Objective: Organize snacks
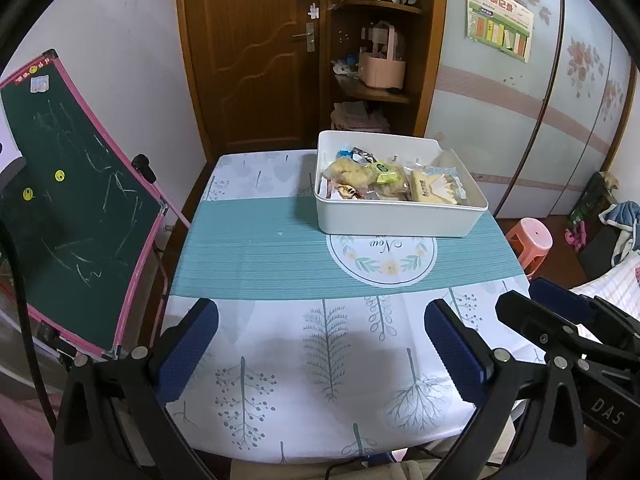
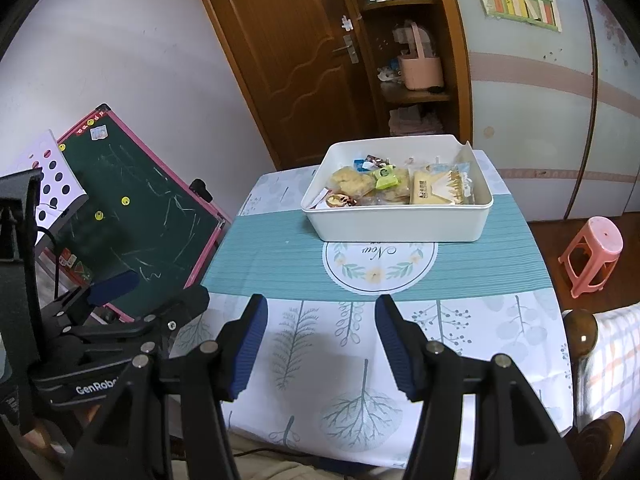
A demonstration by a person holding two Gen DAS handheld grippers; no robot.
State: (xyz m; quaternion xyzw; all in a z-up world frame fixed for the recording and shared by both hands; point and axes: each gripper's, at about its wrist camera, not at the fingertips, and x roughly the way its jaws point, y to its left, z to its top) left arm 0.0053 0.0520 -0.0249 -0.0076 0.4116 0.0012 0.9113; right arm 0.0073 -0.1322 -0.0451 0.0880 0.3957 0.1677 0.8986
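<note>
A white rectangular bin stands at the far right of the table and holds several wrapped snacks. It also shows in the right wrist view with the snacks inside. My left gripper is open and empty, low over the table's near edge. My right gripper is open and empty, also over the near edge. The right gripper shows at the right of the left wrist view. The left gripper shows at the left of the right wrist view.
The table has a white leaf-print cloth with a teal band. A green chalkboard leans at the left. A pink stool stands at the right. A wooden door and shelves are behind.
</note>
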